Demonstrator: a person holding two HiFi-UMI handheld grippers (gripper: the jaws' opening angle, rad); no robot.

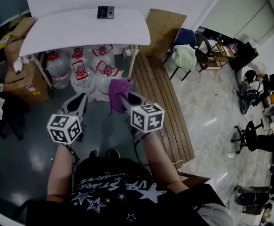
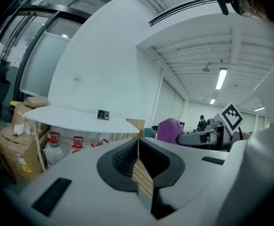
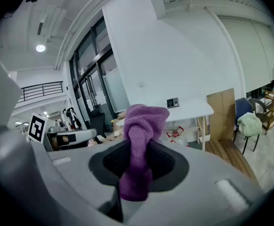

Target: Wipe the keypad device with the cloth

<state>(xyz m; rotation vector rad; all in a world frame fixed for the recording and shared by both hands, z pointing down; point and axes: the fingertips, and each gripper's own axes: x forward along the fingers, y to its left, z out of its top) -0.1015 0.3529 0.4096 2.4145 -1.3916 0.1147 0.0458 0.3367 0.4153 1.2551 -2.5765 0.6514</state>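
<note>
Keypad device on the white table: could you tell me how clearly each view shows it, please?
Head view: the keypad device is small but sharp on the bright white table. Left gripper view: tiny, keys unreadable, lines bowed by the lens. Right gripper view: small, just right of the purple cloth, walls curved.

Office: desk chairs (image 1: 253, 138), water jugs (image 1: 80, 72).

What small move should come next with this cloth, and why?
Probably step forward and carry the right gripper toward the white table. Its jaws are shut on the purple cloth, so the grasp looks done, but the keypad device sits by the table's far edge, well apart from the cloth.
</note>
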